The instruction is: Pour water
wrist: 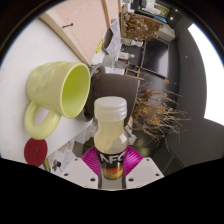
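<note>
A small bottle (110, 130) with a white cap, pale liquid and a black NFC label stands upright between my fingers. Both magenta pads (92, 160) press on its sides, so my gripper (110, 166) is shut on it. Up and to the left of the bottle, a yellow-green mug (57, 88) rests on the white table (30, 45), its opening turned toward the bottle and its handle toward me. What the mug holds is hidden.
A small red object (36, 152) lies by the left finger, below the mug's handle. To the right of the bottle is a bundle of dry twigs (158, 112). Beyond are a dark floor, chair legs and a wooden table edge (72, 42).
</note>
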